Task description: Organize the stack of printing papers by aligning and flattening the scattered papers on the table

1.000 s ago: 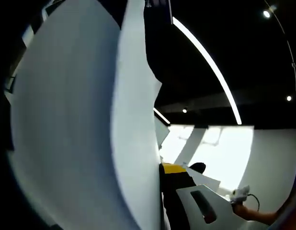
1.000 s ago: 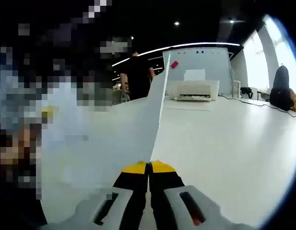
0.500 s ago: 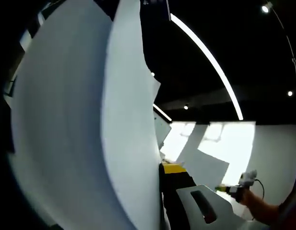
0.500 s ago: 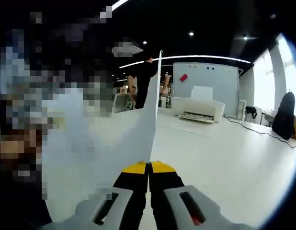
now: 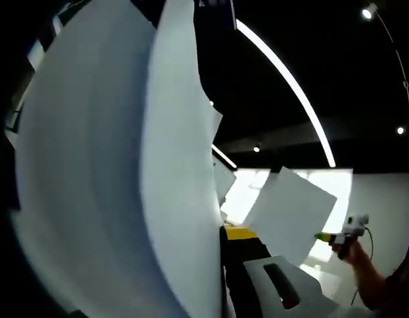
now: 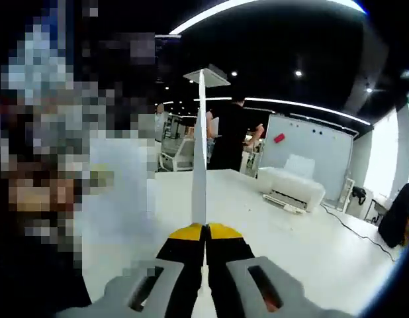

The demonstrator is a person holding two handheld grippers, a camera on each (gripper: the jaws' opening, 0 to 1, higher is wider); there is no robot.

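left gripper view tilted ceilingward, right gripper view across table

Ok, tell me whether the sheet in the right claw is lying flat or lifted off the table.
Lifted. The sheet stands edge-on above the shut right claw, clear of the table behind it.

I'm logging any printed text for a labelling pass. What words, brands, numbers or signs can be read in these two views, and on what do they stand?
None can be read.
The sheet held by the right gripper looks blank.
The sheets at the left gripper show plain white.
The printer shows no legible brand.
The whiteboard carries a red item, too small to read.
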